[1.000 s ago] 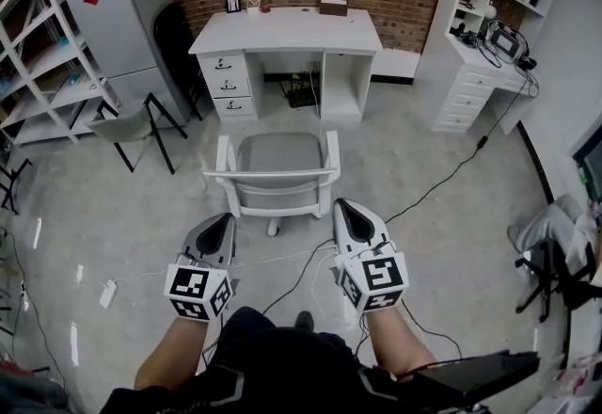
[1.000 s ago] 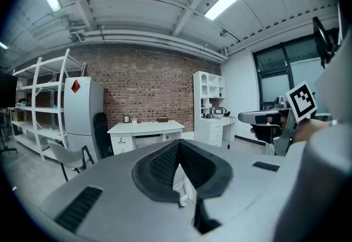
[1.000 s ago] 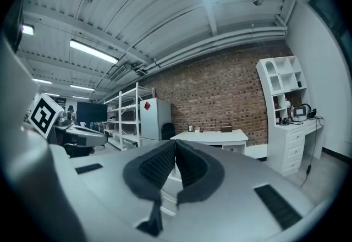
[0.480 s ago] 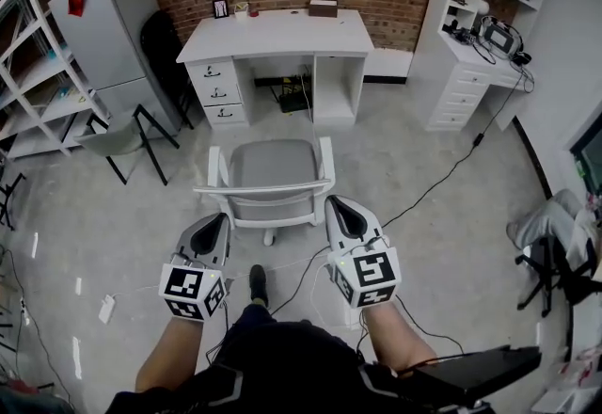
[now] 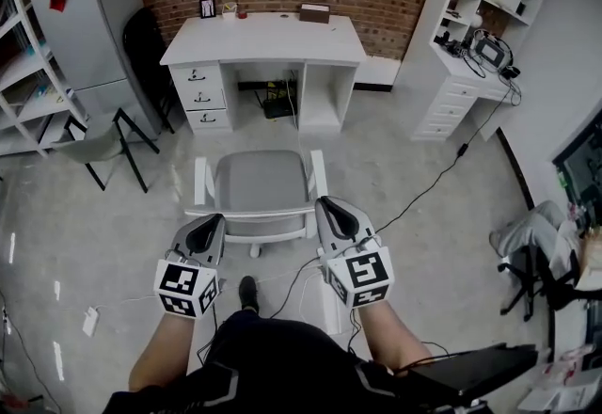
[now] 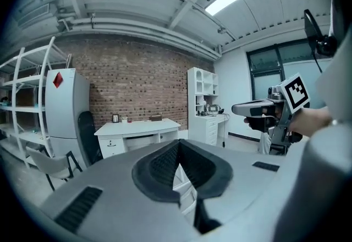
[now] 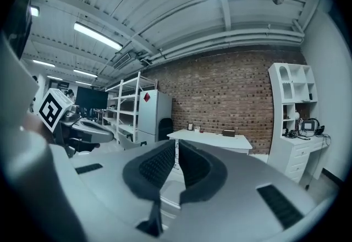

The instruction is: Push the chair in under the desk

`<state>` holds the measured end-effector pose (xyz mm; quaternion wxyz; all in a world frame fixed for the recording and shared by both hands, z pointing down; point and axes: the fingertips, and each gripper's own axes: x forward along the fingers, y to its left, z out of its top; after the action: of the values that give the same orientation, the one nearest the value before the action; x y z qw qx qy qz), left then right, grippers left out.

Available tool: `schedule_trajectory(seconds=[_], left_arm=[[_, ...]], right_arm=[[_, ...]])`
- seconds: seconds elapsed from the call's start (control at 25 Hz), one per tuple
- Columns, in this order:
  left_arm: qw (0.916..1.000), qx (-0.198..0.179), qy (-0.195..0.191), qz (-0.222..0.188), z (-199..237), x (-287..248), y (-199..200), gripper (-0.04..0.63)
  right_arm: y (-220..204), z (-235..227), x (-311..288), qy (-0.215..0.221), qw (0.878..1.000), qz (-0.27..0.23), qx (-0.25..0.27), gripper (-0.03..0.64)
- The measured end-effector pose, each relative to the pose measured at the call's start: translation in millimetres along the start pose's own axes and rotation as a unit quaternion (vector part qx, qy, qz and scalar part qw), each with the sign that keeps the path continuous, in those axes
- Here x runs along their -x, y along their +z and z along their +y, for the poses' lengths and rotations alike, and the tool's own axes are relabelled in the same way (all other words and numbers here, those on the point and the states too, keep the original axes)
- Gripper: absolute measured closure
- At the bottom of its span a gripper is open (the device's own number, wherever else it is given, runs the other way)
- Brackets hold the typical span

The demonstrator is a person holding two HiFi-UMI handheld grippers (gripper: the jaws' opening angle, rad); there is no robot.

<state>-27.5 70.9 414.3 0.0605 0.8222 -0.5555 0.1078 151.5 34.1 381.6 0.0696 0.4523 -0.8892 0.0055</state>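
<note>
The chair (image 5: 259,182), with a grey seat and a white frame, stands on the floor facing the white desk (image 5: 263,36), a short gap in front of the desk's knee space. My left gripper (image 5: 215,219) is shut, its tip at the left end of the back rail. Shut as well, my right gripper (image 5: 325,205) has its tip at the rail's right end. Whether either tip touches the rail I cannot tell. In the left gripper view the shut pads (image 6: 165,164) frame a white piece of the chair (image 6: 186,188). In the right gripper view the chair (image 7: 170,188) shows below the shut pads (image 7: 157,166).
A grey fridge (image 5: 85,17) and a black folding chair (image 5: 99,139) stand to the left. A white drawer unit with shelves (image 5: 466,55) is at the right. Cables (image 5: 433,182) run over the floor, with a power strip (image 5: 91,321) at the left. A seated person (image 5: 527,233) is far right.
Both grippers have moved forward from well behind the chair up to its back rail, still shut. The person has stepped forward, with one foot now behind the chair.
</note>
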Motion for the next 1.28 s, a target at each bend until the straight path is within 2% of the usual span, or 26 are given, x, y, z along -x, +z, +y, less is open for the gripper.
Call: schedule_trajectory(seconds=[0.12,0.24,0.36,0.44,0.48,0.52,0.56,0.64,0.76,1.0,1.2,1.28], left_arm=[[0.9998,-0.014,0.001,0.012,20,-13,-8,0.588],[0.9983,-0.034,-0.018,0.044,30,-27,-26,0.588],[0.9956,-0.053,-0.025,0.073,45,-38,-45,0.588],[0.9937,-0.057,-0.031,0.091,56,-47,-57,0.584],[0.9923,-0.061,-0.035,0.102,60,-52,-63,0.568],[0.9904,-0.069,-0.039,0.114,62,-57,-69,0.508],[0.9881,-0.078,-0.043,0.125,64,-62,-76,0.483],[0.9828,-0.099,-0.053,0.146,67,-72,-93,0.483],[0.9699,-0.131,-0.079,0.19,70,-85,-124,0.452],[0.9398,-0.197,-0.138,0.242,68,-99,-157,0.374],[0.9026,-0.262,-0.179,0.291,66,-104,-189,0.35],[0.891,-0.283,-0.186,0.302,68,-109,-200,0.35]], right_arm=[[-6,2,-23,0.003,1.0,0.013,0.008,0.607],[-18,3,-45,0.009,0.999,0.031,0.016,0.596],[-35,9,-69,0.021,0.998,0.06,0.024,0.506],[-48,13,-83,0.03,0.996,0.081,0.031,0.499],[-55,14,-89,0.035,0.995,0.091,0.035,0.495],[-62,15,-94,0.04,0.993,0.104,0.038,0.491],[-70,15,-99,0.046,0.991,0.117,0.042,0.488],[-86,16,-108,0.06,0.987,0.137,0.057,0.471],[-115,23,-121,0.087,0.976,0.175,0.096,0.449],[-176,43,-134,0.167,0.933,0.262,0.18,0.387],[-219,49,-137,0.197,0.896,0.317,0.242,0.365],[-234,48,-139,0.198,0.881,0.345,0.257,0.365]])
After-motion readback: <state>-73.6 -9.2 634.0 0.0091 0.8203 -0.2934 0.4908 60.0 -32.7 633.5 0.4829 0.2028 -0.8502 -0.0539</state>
